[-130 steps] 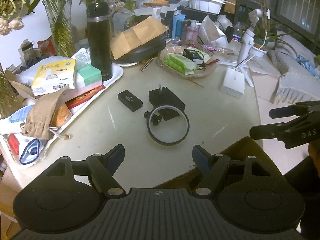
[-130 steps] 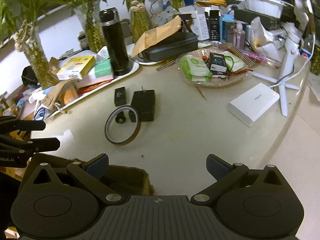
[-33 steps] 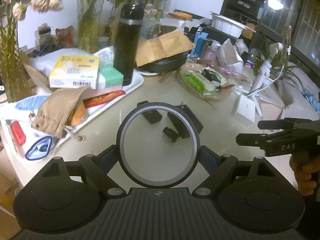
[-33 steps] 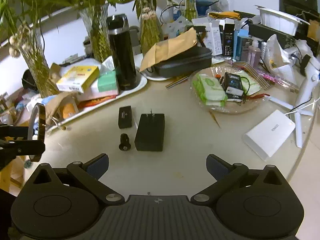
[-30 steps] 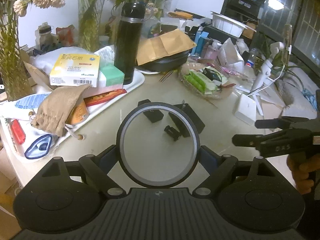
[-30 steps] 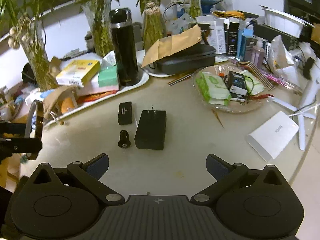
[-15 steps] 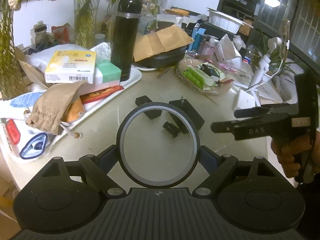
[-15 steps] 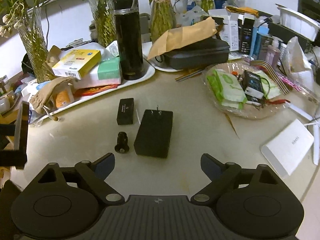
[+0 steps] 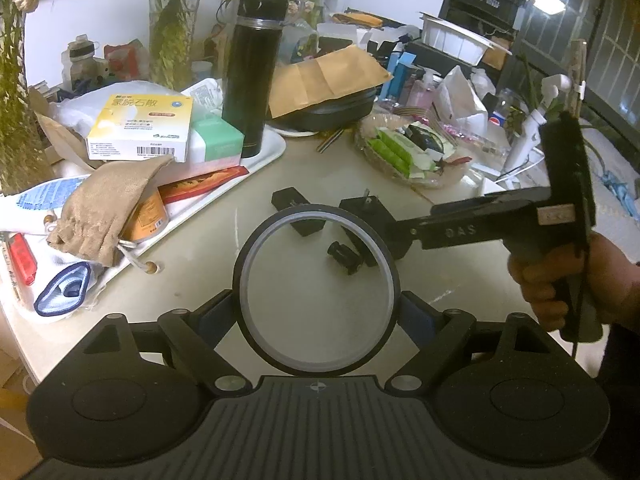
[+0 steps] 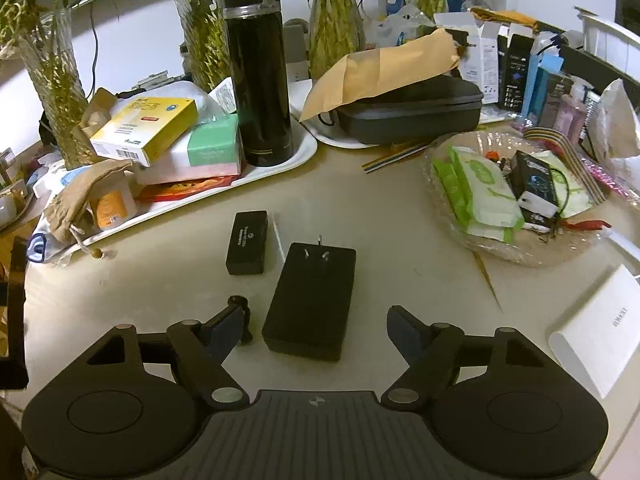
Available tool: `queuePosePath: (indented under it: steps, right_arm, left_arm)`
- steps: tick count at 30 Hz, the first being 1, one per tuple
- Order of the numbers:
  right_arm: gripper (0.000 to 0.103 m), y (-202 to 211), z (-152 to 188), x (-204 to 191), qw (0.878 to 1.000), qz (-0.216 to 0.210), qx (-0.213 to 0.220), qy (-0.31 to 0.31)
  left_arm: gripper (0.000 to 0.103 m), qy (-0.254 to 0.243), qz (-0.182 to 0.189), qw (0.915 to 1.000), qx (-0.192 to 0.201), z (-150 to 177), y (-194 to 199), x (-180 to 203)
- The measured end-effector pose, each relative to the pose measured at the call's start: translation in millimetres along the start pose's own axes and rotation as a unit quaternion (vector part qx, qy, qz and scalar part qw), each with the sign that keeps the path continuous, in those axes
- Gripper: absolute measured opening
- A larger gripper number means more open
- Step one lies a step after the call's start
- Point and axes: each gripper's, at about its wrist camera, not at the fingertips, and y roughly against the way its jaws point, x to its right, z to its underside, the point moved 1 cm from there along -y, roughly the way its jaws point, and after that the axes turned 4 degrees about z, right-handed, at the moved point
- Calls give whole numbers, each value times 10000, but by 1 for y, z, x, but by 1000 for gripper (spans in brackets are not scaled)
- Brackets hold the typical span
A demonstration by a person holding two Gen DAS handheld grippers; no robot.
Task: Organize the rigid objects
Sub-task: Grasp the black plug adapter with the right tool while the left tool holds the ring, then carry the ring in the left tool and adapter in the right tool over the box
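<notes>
My left gripper [image 9: 316, 312] is shut on a round black-rimmed lens filter [image 9: 280, 236] and holds it upright above the table. Through and beyond it lie a small black box [image 9: 296, 200], a black plug adapter [image 9: 370, 210] and a small black knob [image 9: 344, 254]. My right gripper [image 10: 316, 322] is open and low over the near end of the plug adapter [image 10: 312, 296]. The knob [image 10: 242, 312] sits by its left finger. The small black box [image 10: 247, 242] lies farther back. The right gripper [image 9: 404, 236] also shows in the left wrist view, reaching over the adapter.
A white tray [image 10: 304, 148] holds a black flask [image 10: 258, 68], boxes and a tan pouch [image 10: 72, 200]. A black case under a brown envelope [image 10: 412, 110], a clear dish of packets [image 10: 516, 248] and a white box [image 10: 596, 328] stand around.
My right gripper has moved forward and down over the plug adapter. My left gripper still holds the filter, nearly in place.
</notes>
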Motion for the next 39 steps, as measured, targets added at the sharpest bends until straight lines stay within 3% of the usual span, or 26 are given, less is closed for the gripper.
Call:
queuePosePath:
  steps: [13, 16, 18, 22, 31, 39]
  right_arm:
    - [80, -50, -11, -9, 9981, 181, -511, 302]
    - [74, -57, -10, -8, 9973, 288, -585, 342]
    - [61, -62, -8, -9, 9964, 296, -709, 357]
    - [57, -59, -6, -5, 9961, 334, -775, 241]
    - [57, -9, -13, 5, 9991, 193, -375, -72]
    - [57, 57, 12, 11, 9988, -91, -156, -460]
  left_arm:
    - [87, -198, 48, 9998, -5, -1, -1, 6]
    - [87, -212, 40, 9998, -20, 0, -2, 6]
    - [87, -218, 39, 9998, -23, 0, -2, 6]
    - [87, -204, 31, 9998, -35, 0, -2, 5]
    - [87, -353, -1, 9994, 6, 2, -1, 8]
    - [87, -451, -69, 9989, 43, 6, 6, 13]
